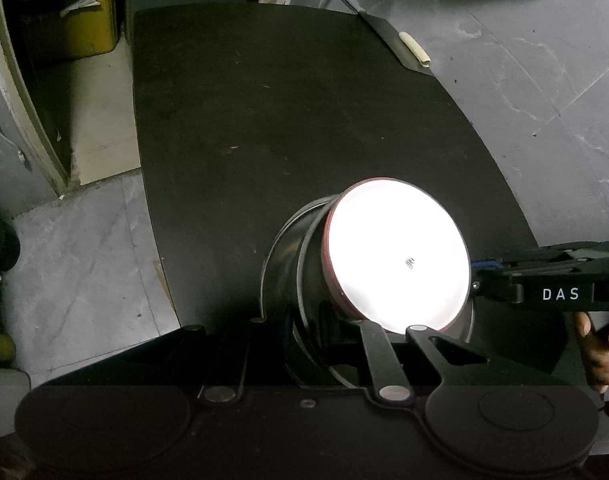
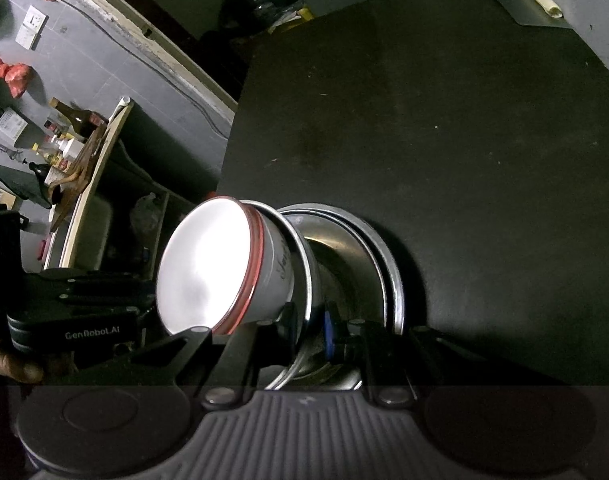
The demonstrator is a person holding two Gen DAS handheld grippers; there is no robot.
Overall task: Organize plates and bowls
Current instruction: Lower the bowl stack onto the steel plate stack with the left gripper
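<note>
You are working in a home kitchen or pantry corner: bottles and jars [image 2: 70, 136] crowd a wooden shelf [image 2: 89, 172], a wall socket [image 2: 32, 26] sits on grey tiles, and steel bowls [image 2: 346, 256] rest on a black table [image 1: 288, 112].

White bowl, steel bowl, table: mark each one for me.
White bowl [image 2: 202, 268]: right wrist view, on its bright inside.
Steel bowl [image 2: 394, 280]: right wrist view, on its rim.
Table [image 1: 284, 112]: left wrist view, on its bare top.

Dim, fisheye-bent frames; harsh glare whitens the bowl [image 1: 398, 256] (detail lost), corners black.
</note>
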